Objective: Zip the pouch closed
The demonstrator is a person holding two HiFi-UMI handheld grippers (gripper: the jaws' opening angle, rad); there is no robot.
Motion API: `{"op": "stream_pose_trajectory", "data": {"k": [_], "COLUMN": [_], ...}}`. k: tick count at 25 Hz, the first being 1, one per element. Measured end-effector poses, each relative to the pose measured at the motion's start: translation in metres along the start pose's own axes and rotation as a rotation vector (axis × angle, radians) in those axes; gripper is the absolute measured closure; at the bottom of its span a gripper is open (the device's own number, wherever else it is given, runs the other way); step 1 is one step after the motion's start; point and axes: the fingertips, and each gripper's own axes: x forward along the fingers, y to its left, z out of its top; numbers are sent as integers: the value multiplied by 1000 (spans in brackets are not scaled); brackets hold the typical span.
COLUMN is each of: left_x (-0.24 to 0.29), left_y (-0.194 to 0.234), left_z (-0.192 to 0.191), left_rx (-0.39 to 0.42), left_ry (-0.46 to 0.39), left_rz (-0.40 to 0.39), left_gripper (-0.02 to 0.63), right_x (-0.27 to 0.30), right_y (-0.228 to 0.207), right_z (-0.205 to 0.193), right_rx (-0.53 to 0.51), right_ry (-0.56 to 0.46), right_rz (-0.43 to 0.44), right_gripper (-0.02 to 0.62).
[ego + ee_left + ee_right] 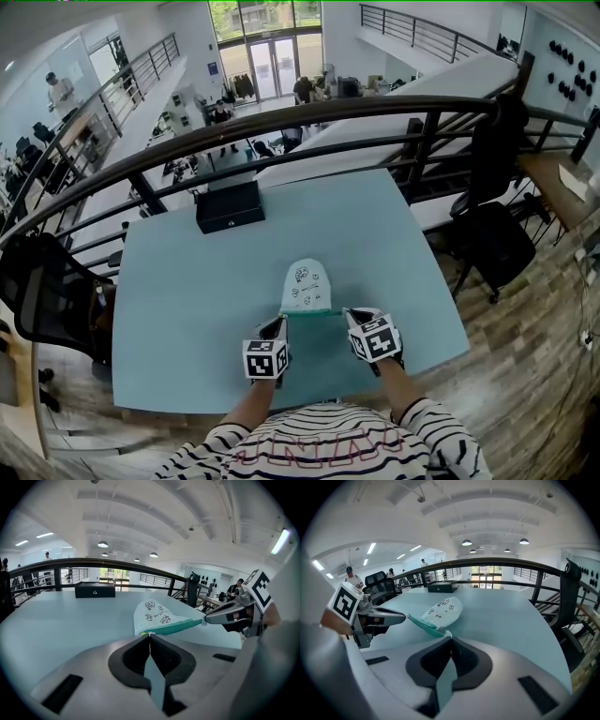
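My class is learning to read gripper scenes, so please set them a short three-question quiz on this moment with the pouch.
1. True or false: the left gripper and the right gripper are each shut on an end of the pouch.
2. What stands at the far edge of the table? A) black box B) mug C) laptop
3. Fill in: the zip edge of the pouch, stretched between the grippers, is coloured ____.

Key: 1 true; 2 A; 3 green.
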Motion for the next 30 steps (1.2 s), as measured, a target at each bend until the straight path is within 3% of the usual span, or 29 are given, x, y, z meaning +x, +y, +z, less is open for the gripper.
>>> {"op": "stream_pose_trajectory", "data": {"k": [10,17,24,30], "left_x": [4,6,-5,-29], "left_y": [4,8,7,9], "left_z": [-14,-27,-26,-9], "left_rx": [34,54,49,49], "left_ry": [84,149,136,61], "left_rz": [-51,-96,-133,-156], "left_gripper": [578,578,578,578], "right_x": [9,12,4,-11], "right_y": [5,4,10,23], "right_z": [-9,-19,-24,-14], "right_rx": [-20,24,92,139], "right_ry": [50,67,41,-40], "right_rz": [-49,-101,-142,-208], "right_gripper": [565,565,563,563]}}
